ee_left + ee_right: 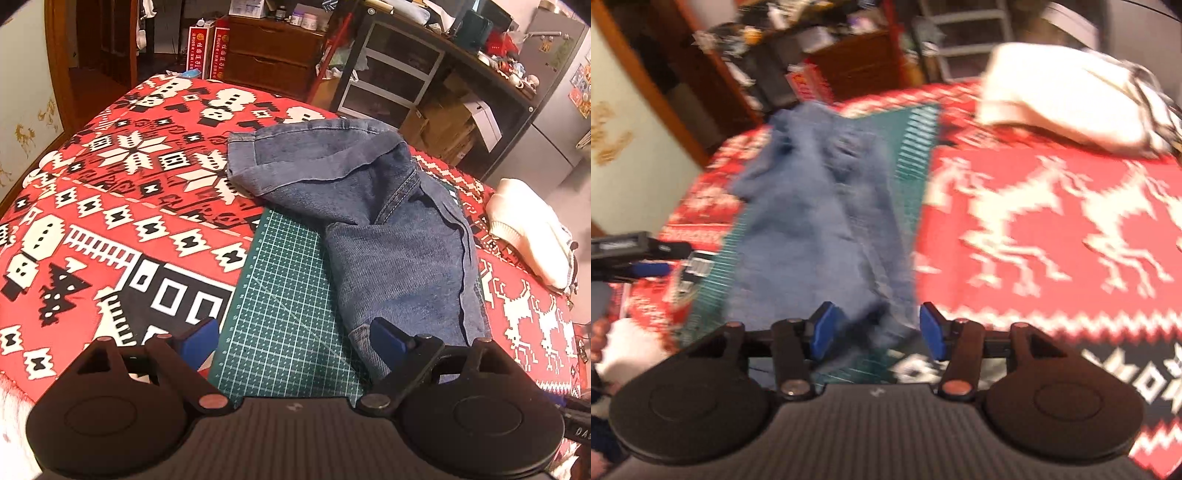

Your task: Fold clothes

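Note:
A pair of blue denim shorts (388, 221) lies partly folded on a green cutting mat (288, 295), one leg flopped over toward the far left. My left gripper (291, 332) hovers open and wide over the mat's near part, its right pad beside the denim's near hem, nothing between the jaws. The right wrist view is blurred: the denim shorts (820, 206) stretch away along the mat (916, 155). My right gripper (877, 325) is open, with the cloth's near end lying between the pads, which stand apart from it. The left gripper (628, 254) shows at the left edge.
A red patterned blanket (129, 184) covers the bed under the mat. A folded white knit garment (528, 232) lies at the right edge of the bed, also in the right wrist view as the white garment (1071, 107). Drawers, shelves and boxes (388, 66) stand beyond the far edge.

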{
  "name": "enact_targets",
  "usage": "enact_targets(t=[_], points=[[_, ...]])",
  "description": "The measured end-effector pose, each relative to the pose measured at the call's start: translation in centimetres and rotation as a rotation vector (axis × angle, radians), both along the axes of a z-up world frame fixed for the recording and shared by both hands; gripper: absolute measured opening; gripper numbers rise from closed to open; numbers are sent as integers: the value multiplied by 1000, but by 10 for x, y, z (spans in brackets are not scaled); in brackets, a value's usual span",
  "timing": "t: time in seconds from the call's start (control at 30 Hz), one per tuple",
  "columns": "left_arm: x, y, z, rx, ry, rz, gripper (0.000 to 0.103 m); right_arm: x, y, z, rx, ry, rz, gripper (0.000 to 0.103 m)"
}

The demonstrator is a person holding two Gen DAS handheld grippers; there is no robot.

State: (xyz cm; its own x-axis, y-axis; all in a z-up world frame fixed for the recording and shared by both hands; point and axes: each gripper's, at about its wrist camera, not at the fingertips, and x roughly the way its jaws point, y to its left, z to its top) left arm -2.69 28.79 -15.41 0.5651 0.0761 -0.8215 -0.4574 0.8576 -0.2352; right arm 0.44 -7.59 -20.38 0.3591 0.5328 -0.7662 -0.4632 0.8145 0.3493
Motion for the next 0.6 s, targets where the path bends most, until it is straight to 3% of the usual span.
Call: enact_targets(t=[0.3,0.4,0.43,0.5,0.6], points=[[20,-10,-21,-108,69,-64,84,2,8,-24,-42,7,24,55],[23,-20,-30,-130,91,-99,72,2,16,-25,-49,0,40,45],[24,-23,-32,-133,92,-109,63,2,19,-25,-57,-9,43,36],[25,-30,-35,-133,92,-131,54,2,23,-25,-70,-29,44,33],[28,-38,-38,-136,90,-157,48,1,26,-21,-76,-57,42,25]])
